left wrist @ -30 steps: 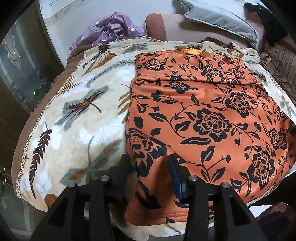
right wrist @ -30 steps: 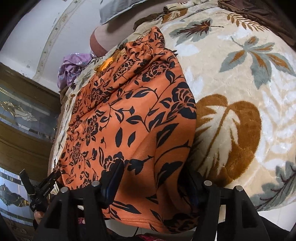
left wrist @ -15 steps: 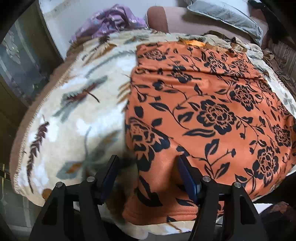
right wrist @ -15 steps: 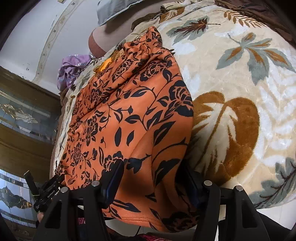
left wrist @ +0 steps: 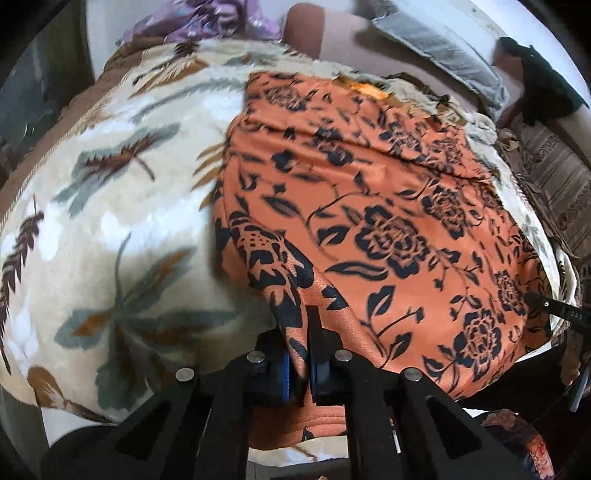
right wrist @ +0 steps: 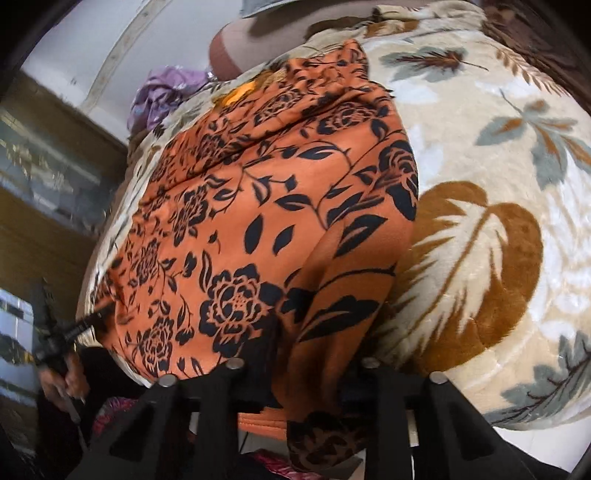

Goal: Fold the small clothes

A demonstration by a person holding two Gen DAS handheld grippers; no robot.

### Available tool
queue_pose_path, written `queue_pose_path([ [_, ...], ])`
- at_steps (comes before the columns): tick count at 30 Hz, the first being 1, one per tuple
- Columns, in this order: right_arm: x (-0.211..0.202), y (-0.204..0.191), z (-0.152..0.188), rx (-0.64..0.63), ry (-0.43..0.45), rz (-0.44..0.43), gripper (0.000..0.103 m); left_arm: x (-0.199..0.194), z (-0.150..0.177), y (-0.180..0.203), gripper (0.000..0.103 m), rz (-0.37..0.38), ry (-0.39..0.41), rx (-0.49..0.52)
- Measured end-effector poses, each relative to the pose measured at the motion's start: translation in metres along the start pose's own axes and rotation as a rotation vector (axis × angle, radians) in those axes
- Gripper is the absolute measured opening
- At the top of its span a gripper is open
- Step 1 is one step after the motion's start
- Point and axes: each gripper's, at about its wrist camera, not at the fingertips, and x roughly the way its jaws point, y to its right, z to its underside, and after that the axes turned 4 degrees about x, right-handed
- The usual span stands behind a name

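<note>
An orange garment (left wrist: pixel 388 206) with a black flower print lies spread flat on a cream blanket (left wrist: pixel 110 206) patterned with leaves, which covers the bed. The garment's near hem hangs over the blanket's near edge, and its far end reaches toward a grey pillow (left wrist: pixel 439 48) at the head of the bed. A crumpled purple cloth (left wrist: pixel 207 18) sits beyond the blanket's far left corner.

The left hand-held gripper (left wrist: pixel 300 369) is pinched narrow on the garment's near left corner; the fabric bunches up into a ridge between its blue-faced pads. The right hand-held gripper (right wrist: pixel 314 376) is closing on the garment's near right corner, and a thick fold of the orange cloth stands up between its fingers, with the hem drooping below them. In the right wrist view the left hand-held gripper also shows at the blanket's far left edge, held in a person's hand (right wrist: pixel 62 380).
</note>
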Motion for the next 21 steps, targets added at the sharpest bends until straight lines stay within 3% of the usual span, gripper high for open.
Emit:
queue_pose_path([
  [6,-0.035,0.0,-0.016,0.058,0.099,-0.243,0.011,-0.031,-0.033,-0.004,0.007,0.074,0.061,0.008],
  [10,-0.058,0.001,-0.051,0.085,0.151,-0.332,0.011,-0.056,-0.073,-0.013,0.007,0.103,0.112,0.012],
  [15,-0.08,-0.003,-0.122,0.135,0.262,-0.378,0.011,-0.06,-0.133,-0.027,0.007,0.112,0.145,-0.011],
  [18,-0.078,0.001,-0.176,0.16,0.322,-0.365,0.011,-0.042,-0.181,-0.036,0.007,0.09,0.133,-0.029],
  [21,-0.05,0.007,-0.237,0.207,0.345,-0.329,0.011,-0.004,-0.231,-0.046,0.007,0.063,0.103,-0.055],
])
